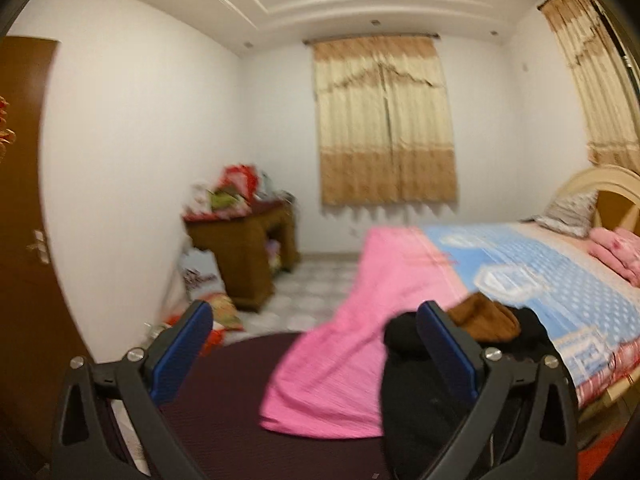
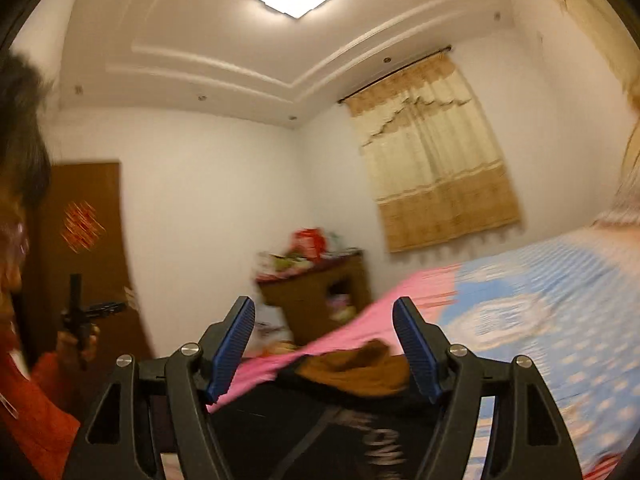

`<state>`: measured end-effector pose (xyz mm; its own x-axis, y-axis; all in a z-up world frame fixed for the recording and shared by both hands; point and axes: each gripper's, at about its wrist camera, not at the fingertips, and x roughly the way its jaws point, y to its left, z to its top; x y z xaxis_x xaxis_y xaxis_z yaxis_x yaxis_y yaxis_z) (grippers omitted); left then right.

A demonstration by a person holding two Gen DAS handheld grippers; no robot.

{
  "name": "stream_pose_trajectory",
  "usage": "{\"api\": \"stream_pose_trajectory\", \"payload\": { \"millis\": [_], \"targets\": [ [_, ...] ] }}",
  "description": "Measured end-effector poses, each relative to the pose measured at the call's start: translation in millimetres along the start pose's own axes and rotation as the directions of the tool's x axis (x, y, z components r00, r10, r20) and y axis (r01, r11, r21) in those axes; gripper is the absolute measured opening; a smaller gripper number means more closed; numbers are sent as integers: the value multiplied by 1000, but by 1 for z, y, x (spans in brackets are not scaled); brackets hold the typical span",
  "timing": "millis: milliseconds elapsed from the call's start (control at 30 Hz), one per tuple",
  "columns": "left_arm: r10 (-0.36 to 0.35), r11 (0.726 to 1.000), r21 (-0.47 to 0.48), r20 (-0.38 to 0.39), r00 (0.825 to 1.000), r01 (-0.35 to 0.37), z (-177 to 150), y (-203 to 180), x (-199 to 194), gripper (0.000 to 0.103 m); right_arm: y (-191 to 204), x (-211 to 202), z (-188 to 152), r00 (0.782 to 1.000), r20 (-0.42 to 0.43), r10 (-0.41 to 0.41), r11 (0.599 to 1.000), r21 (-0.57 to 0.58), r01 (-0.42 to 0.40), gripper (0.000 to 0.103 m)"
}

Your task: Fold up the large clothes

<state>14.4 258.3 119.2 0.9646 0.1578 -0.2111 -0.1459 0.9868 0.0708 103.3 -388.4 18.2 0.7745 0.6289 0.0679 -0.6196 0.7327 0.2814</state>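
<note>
A black garment (image 1: 424, 400) with white print (image 2: 384, 448) lies bunched at the near edge of the bed. A brown garment (image 1: 484, 320) rests on top of it (image 2: 352, 368). A pink cloth (image 1: 344, 360) hangs off the bed's corner beside them (image 2: 360, 320). My left gripper (image 1: 316, 344) is raised above this pile and stands open with nothing pinched; its right finger overlaps the black garment in the picture. My right gripper (image 2: 324, 344) is also open and empty, held level over the brown and black garments. Both views are blurred.
The bed (image 1: 560, 280) has a blue dotted sheet, with a pillow and pink bedding near the headboard. A brown cabinet (image 1: 244, 256) piled with clutter stands by the far wall, with bags on the floor. A brown door (image 2: 84, 240) and a person's red sleeve (image 2: 44, 400) are at the left.
</note>
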Motion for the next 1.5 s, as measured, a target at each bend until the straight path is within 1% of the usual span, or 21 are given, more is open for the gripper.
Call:
{"api": "stream_pose_trajectory", "payload": {
  "millis": [100, 233, 367, 467, 567, 667, 700, 733, 800, 867, 900, 1000, 1033, 1067, 1200, 1267, 1333, 1367, 1433, 1467, 1500],
  "targets": [
    [9, 1000, -2, 24, 1000, -9, 15, 10, -18, 103, 2, 8, 0, 989, -76, 125, 990, 77, -119, 72],
    [34, 999, 13, 7, 999, -34, 15, 8, -13, 103, 14, -8, 9, 966, -114, 233, 971, 77, -225, 72],
    [-51, 998, 36, -77, 996, 54, -20, -11, 17, 103, 30, -24, 0, 966, -177, 186, 982, -9, -191, 72],
    [-144, 985, 70, -172, 975, 158, -59, -36, 52, 103, 33, -9, -27, 950, -289, 120, 990, -32, -135, 72],
    [-220, 960, 110, -270, 938, 256, -106, -69, 93, 103, 23, 12, -63, 917, -389, 87, 996, 18, -87, 73],
    [-249, 933, 158, -371, 895, 325, -148, -102, 123, 103, 9, 44, -109, 864, -498, 73, 996, 88, -33, 73],
    [-247, 925, 172, -403, 881, 338, -163, -112, 130, 103, 3, 57, -128, 837, -544, 64, 994, 111, -4, 73],
    [-256, 917, 170, -439, 861, 360, -178, -121, 139, 103, 0, 65, -142, 818, -573, 58, 992, 123, 15, 73],
    [-279, 906, 139, -515, 810, 400, -206, -130, 154, 103, -6, 76, -168, 788, -614, 53, 987, 150, 50, 73],
    [-284, 907, 106, -560, 778, 408, -222, -129, 159, 103, -10, 79, -189, 764, -645, 37, 983, 160, 88, 73],
    [-294, 909, 70, -591, 751, 410, -234, -126, 166, 103, -15, 80, -201, 741, -671, 13, 981, 152, 121, 73],
    [-327, 914, -23, -632, 703, 405, -249, -114, 171, 97, -28, 69, -221, 693, -720, -48, 970, 131, 203, 72],
    [-333, 914, -39, -638, 694, 403, -253, -111, 173, 91, -35, 66, -224, 688, -723, -56, 964, 140, 226, 72],
    [-344, 913, -57, -642, 685, 405, -256, -110, 175, 90, -42, 60, -229, 687, -723, -63, 955, 157, 252, 72],
    [-416, 890, -133, -628, 658, 436, -264, -107, 176, 90, -70, 33, -239, 685, -721, -105, 909, 210, 360, 72],
    [-425, 886, -142, -628, 652, 441, -266, -107, 176, 90, -79, 24, -238, 692, -712, -118, 892, 229, 389, 72],
    [-426, 884, -140, -634, 646, 445, -268, -107, 176, 90, -83, 18, -239, 683, -720, -119, 883, 238, 405, 72],
    [-432, 877, -139, -643, 632, 459, -268, -108, 174, 90, -83, 18, -241, 675, -728, -115, 883, 236, 405, 72],
    [-455, 845, -122, -677, 578, 521, -265, -110, 164, 90, -81, 21, -245, 659, -743, -117, 890, 217, 402, 72],
    [-460, 819, -87, -689, 560, 566, -262, -111, 152, 90, -79, 22, -247, 654, -749, -105, 895, 216, 391, 72],
    [-446, 799, -21, -690, 570, 601, -257, -111, 135, 90, -79, 23, -248, 654, -751, -90, 898, 223, 380, 72]
  ]
}}
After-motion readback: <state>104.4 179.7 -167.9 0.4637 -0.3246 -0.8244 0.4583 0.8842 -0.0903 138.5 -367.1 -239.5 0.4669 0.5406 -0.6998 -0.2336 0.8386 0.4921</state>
